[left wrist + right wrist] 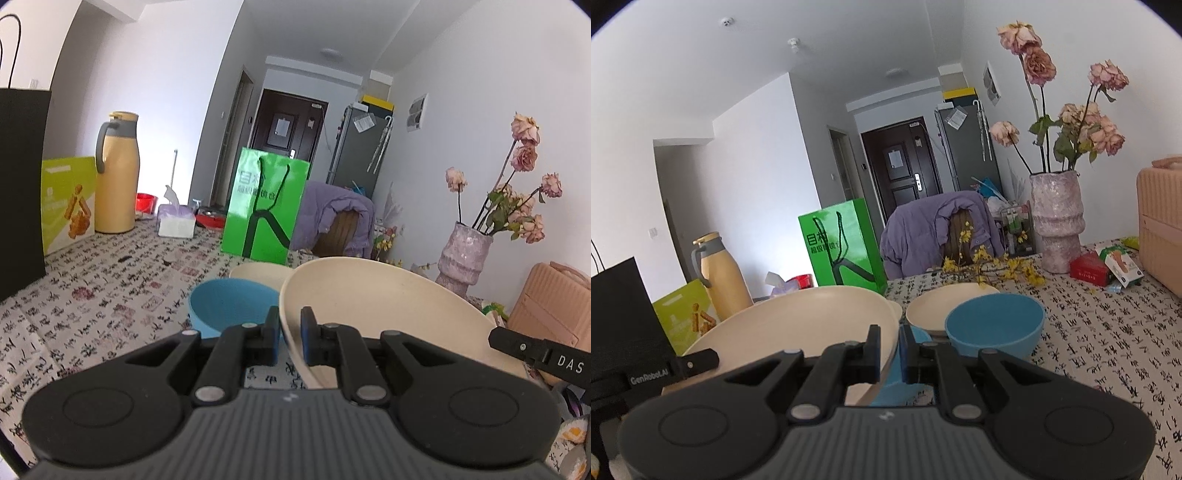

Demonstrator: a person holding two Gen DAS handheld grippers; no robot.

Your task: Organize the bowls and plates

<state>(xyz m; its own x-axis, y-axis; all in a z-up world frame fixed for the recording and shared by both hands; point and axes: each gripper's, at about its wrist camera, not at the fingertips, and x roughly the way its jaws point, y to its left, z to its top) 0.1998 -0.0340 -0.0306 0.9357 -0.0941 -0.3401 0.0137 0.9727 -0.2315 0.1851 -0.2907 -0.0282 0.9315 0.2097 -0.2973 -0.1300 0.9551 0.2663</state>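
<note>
A large cream plate hangs tilted over the patterned tablecloth, held from both sides. My left gripper is shut on its left rim. My right gripper is shut on its right rim, seen in the right wrist view as the cream plate. Each gripper's tip shows in the other's view: the right gripper and the left gripper. A blue bowl stands beyond the left fingers, with a second cream plate behind it. The right wrist view shows a blue bowl, the second cream plate and more blue under the held plate.
On the table stand a green paper bag, a yellow thermos, a tissue box, a snack box and a black bag. A vase of dried roses, small packets and a pink case stand on the right.
</note>
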